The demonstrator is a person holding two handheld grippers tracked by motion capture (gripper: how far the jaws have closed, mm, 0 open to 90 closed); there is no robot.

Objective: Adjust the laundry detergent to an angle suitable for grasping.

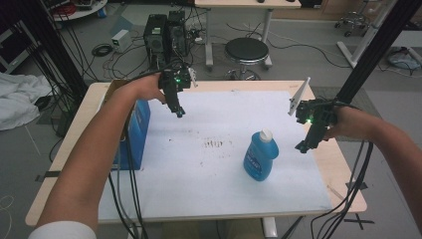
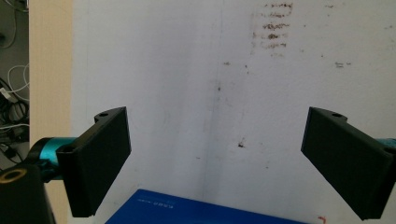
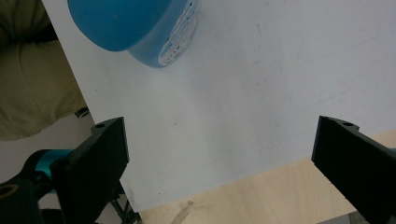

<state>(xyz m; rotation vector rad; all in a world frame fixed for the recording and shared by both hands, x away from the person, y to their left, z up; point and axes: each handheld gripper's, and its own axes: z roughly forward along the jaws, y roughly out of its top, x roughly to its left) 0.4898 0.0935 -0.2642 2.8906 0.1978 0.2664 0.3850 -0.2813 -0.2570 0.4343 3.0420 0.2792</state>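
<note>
Blue bottle (image 3: 135, 28) cut off above gaping right tongs (image 3: 219, 172).

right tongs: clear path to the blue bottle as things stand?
Probably yes. The right tongs hang open beside the upright blue bottle, and the bare white board lies between them with nothing in the way.

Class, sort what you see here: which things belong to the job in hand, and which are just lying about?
In the job:
blue plastic bottle with white cap
right tool, open
left tool, open

Lying about:
blue box
black round stool
white cloth
</note>
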